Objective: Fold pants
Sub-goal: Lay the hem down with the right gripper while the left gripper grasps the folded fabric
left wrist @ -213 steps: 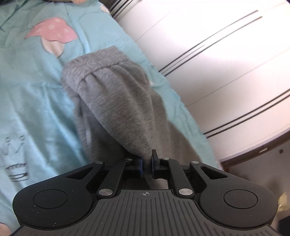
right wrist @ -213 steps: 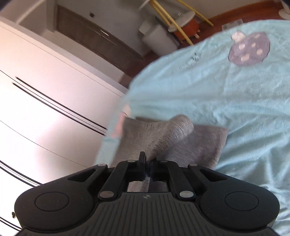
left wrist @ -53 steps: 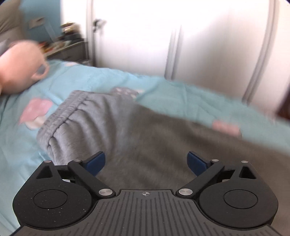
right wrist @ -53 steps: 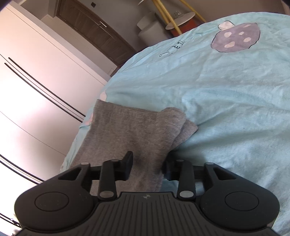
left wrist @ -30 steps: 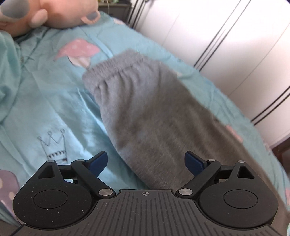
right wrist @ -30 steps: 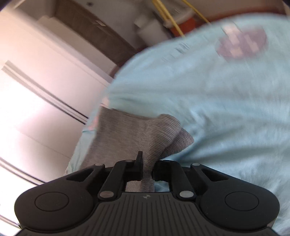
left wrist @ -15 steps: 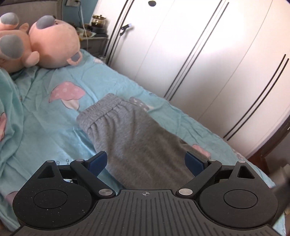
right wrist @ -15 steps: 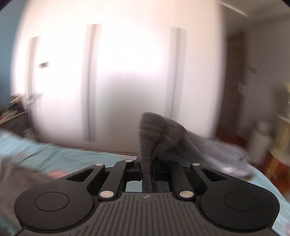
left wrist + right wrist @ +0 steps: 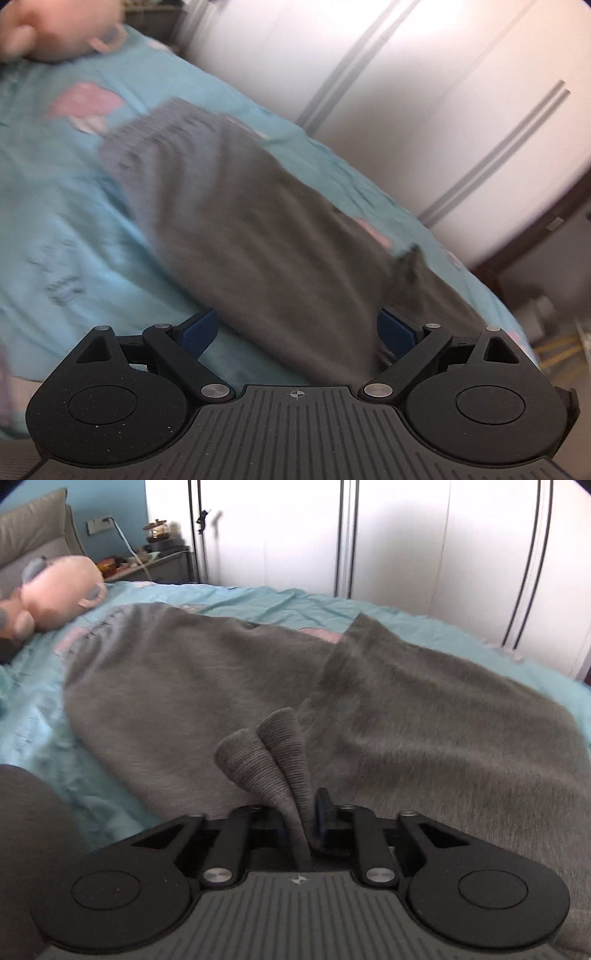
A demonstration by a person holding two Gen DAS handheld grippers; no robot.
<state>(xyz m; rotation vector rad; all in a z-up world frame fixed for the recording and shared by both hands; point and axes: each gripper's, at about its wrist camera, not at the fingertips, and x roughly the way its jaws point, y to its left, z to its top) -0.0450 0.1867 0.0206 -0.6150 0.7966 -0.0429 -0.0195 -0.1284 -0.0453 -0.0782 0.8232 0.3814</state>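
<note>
The bed, spread with a pale turquoise sheet, stood before white wardrobe doors, with a pink plush toy at the upper left of the right wrist frame. The right gripper had its fingers pressed together on the two ribbed cuffs of the grey pants, which stood bunched just above them at the lower middle of the frame. Half a second before, that gripper had held the cuffs up in the air against the wardrobe; now it had brought them low over the body of the pants, so the legs lay doubled back in a loose fold at centre right. The left gripper had its blue-padded fingers spread wide and empty, just as a moment earlier, poised over the lower part of the pants, whose waistband lay blurred toward the upper left. The lengthwise fold looked about halfway done: the cuffs probably had yet to reach the waistband.
</note>
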